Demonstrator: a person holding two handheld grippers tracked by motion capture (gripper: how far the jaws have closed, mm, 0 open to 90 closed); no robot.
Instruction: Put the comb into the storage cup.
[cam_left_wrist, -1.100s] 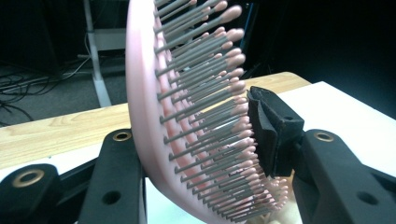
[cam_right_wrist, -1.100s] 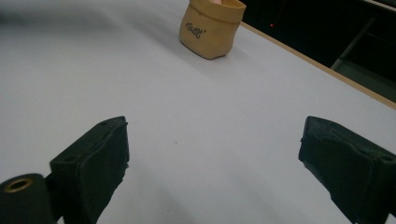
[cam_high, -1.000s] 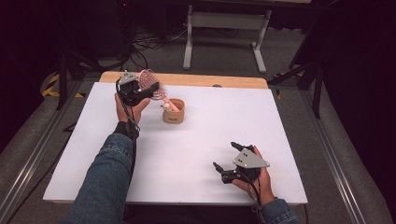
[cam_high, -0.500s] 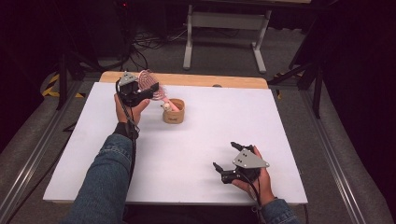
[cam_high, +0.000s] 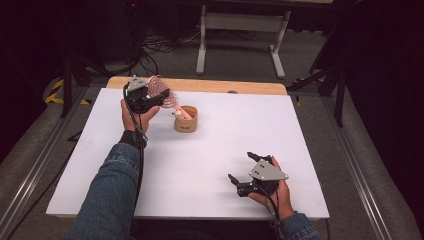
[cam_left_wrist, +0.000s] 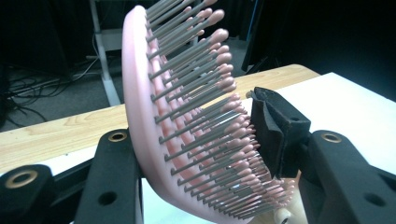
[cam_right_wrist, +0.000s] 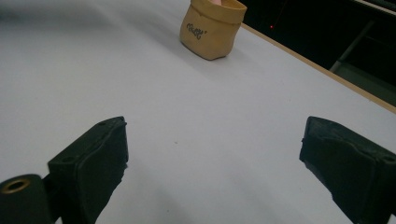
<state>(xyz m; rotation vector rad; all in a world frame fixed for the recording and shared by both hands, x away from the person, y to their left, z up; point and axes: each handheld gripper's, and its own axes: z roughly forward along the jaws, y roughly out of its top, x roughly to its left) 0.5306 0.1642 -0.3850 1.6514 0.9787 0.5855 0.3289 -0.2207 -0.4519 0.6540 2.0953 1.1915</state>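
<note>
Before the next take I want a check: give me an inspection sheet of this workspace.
Surface: white table, wooden strip at the far edge.
Job's things: pink brush leaning, handle down in tan pouch.
Clutter: nothing seen.
Grippers: left gripper grips the brush, back and bristles, jaws just been opening; right gripper open, empty, near the table.
Cables: gripper cable along the left arm; floor cables behind.
Surroundings: white stand, dark floor.
</note>
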